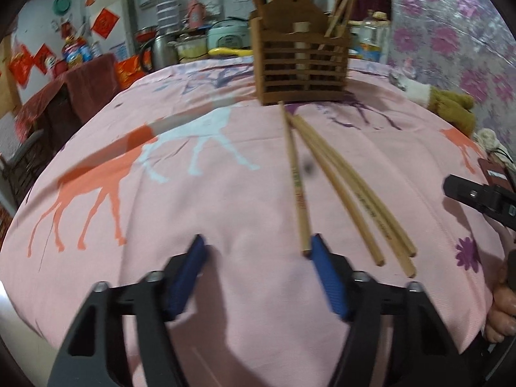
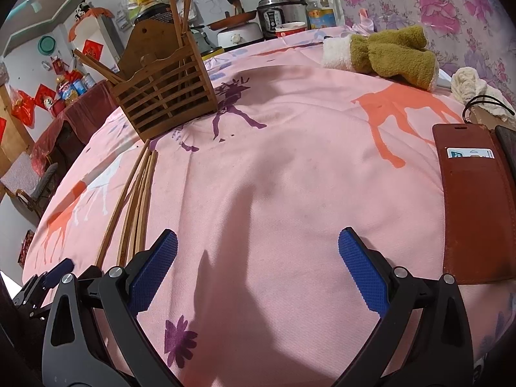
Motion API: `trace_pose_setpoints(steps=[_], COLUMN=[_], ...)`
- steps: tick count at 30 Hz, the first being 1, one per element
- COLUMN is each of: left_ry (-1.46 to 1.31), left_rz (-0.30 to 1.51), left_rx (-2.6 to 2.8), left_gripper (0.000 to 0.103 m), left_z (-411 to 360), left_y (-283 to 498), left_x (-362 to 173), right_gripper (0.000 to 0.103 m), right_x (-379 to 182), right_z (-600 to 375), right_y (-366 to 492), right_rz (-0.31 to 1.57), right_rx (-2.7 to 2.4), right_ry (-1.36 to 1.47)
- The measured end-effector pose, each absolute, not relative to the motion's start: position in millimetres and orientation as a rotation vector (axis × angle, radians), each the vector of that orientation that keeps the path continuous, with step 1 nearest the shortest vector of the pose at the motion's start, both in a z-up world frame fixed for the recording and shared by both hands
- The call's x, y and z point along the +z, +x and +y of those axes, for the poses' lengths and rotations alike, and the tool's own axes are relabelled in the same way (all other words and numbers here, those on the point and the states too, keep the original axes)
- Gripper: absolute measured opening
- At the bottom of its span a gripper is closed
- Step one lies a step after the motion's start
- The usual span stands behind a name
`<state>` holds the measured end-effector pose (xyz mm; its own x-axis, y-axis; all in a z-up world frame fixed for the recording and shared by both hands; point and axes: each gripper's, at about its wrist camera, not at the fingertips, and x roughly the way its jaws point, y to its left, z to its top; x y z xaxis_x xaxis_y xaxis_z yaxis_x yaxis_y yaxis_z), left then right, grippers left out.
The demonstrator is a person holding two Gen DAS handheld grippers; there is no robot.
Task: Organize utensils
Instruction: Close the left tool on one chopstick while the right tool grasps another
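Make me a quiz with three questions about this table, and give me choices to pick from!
1. Where do the loose chopsticks lie?
A. In a cooking pot
B. On the brown wallet
C. On the pink cloth, in front of the wooden holder

2. What colour are the pads on the tongs?
A. Blue
B. Yellow
C. Green

3. How are the right tongs?
A. Shut on a chopstick
B. Open, with nothing between them
C. Holding the towel

Answers:
1. C, they fan out on the cloth from the holder's foot.
2. A, both pads show blue in each view.
3. B, only bare cloth shows between the wide-apart pads.
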<state>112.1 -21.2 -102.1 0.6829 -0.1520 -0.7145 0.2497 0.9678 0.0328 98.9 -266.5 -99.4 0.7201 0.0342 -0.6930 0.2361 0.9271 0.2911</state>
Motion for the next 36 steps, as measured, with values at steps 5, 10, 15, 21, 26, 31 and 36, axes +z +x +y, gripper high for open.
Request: trace_pose_setpoints(steps=[5, 10, 15, 21, 26, 31, 36], left_ry=[0.126, 0.062, 0.029, 0.045, 0.048, 0.051, 0.054], left_rz=[0.781, 0.796, 0.784, 0.770, 0.772, 0.774, 0.777], left_rx=[-0.258, -0.202, -0.191, -0.206, -0.189, -0.183, -0.173], left_gripper=[0.007, 0.008, 0.014, 0.054, 0.069, 0.079, 0.085], left_z=[-23.6, -0.7, 10.8, 6.2, 6.7, 7.4, 7.7], left_y=[111.6, 120.4, 122.0, 118.8, 119.4, 119.2, 119.7], left_x=[-101.1, -101.9, -102.4, -103.1, -104.7, -105.6, -106.5], right_gripper=[0.096, 0.096, 0.090, 0.075, 0.073, 0.070, 0.070], right_x=[-99.3, -99.5, -94.7, -91.2, -88.6, -95.3, -97.7], right_z=[-266.7, -265.7, -246.2, -212.7, -195.8, -190.5, -205.0], right_y=[98.9, 98.8, 95.9, 88.5, 80.7, 81.6, 86.4], right_rz=[0.763, 0.761, 0.736, 0.730, 0.716, 0.751, 0.759], right_rx=[-0.115, -0.110, -0.028, 0.126, 0.180, 0.169, 0.075], right_ry=[0.377, 0.374, 0.263, 0.104, 0.010, -0.038, -0.012])
